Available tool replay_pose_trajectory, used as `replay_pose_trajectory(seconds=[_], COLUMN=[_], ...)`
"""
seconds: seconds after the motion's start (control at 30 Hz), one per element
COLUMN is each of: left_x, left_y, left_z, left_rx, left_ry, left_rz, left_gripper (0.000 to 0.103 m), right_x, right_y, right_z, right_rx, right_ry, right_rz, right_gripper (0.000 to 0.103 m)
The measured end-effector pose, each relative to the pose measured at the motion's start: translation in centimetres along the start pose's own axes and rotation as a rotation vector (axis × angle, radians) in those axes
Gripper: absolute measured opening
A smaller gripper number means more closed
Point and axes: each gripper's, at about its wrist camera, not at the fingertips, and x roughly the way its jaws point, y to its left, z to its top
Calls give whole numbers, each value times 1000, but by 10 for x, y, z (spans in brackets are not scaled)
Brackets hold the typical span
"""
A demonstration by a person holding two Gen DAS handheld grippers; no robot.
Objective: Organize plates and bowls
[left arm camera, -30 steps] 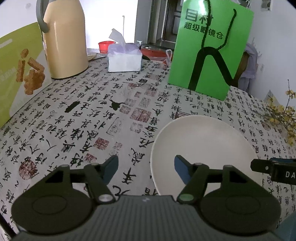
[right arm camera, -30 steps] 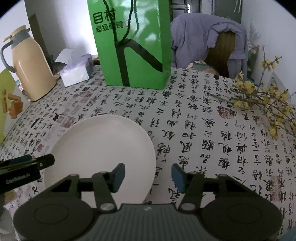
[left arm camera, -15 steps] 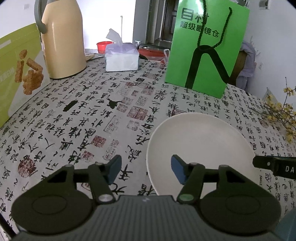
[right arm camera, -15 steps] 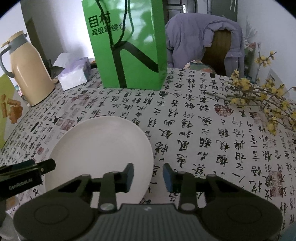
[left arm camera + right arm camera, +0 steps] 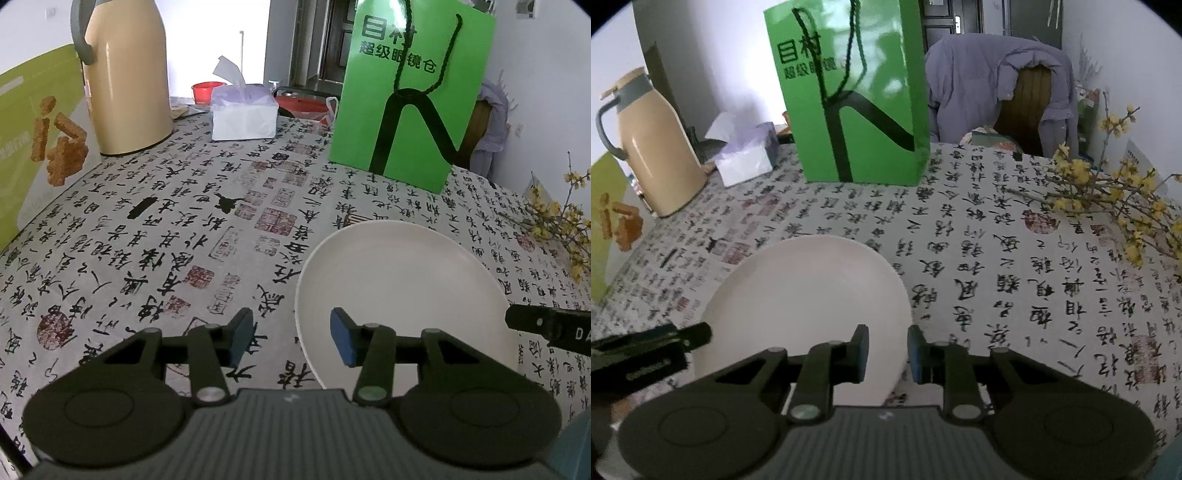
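Two grippers work over one white plate (image 5: pixel 402 291), the only dish in sight. Nearest, the left gripper (image 5: pixel 291 341) straddles the plate's left rim, one blue pad outside on the cloth and one over the dish; its jaws have just been closing but a clear gap remains on both sides of the rim. The right gripper (image 5: pixel 888 352) sits at the plate's near right edge with the rim between its pads; its jaws have just been closing too, now nearly together, though whether the pads press the rim I cannot tell. The plate is round, smooth and shallow, lying flat on a tablecloth (image 5: pixel 177 236) printed with black calligraphy and red seals. Farther off, one spray of yellow blossom branches (image 5: pixel 1115 192) lies at the right. At the far side stand one glossy green paper bag (image 5: pixel 410 92) (cord handles), one tissue box (image 5: pixel 243 110), and one beige thermos jug (image 5: pixel 125 81) at far left. Beyond the table, one lilac jacket (image 5: pixel 993 88) drapes a chair.
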Motion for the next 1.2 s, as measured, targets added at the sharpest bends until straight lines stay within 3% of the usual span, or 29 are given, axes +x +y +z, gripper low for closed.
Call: replay_pose_trajectory(seconds=[0.07, 0.13, 0.23, 0.27, 0.33, 0.4, 0.57, 0.7, 0.87, 0.9, 1.2], left_x=[-3, -6, -10, -12, -16, -19, -23, -26, -30, -30, -25], left_y=[4, 8, 18, 22, 32, 41, 67, 79, 87, 87, 95], left_z=[-1, -1, -1, -1, -2, -2, -6, -9, -15, -16, -22], left_rx=[0, -1, 1, 3, 3, 5, 4, 14, 44, 48, 55], left_ry=[-7, -13, -21, -26, -42, -52, -59, -67, -98, -102, -108], left_rz=[-3, -2, 1, 4, 8, 15, 17, 6, 6, 7, -6], left_gripper=[49, 50, 53, 55, 62, 70, 80, 85, 96, 97, 98], right_x=[-4, -8, -13, -15, -19, -21, -21, -20, -19, -18, -2], right_y=[7, 16, 31, 36, 44, 52, 66, 75, 87, 89, 104], right_z=[-2, -5, -10, -12, -16, -20, -32, -45, -59, -61, -78], right_rx=[3, 0, -8, -5, 5, 6, 44, 84, 93, 97, 85], right_ry=[-15, -28, -56, -69, -89, -98, -84, -77, -101, -105, -151], right_rz=[14, 23, 15, 12, 9, 2, -39, -47, -74, -81, -163], right_gripper=[27, 43, 55, 59, 79, 86, 87, 96, 99, 103, 103])
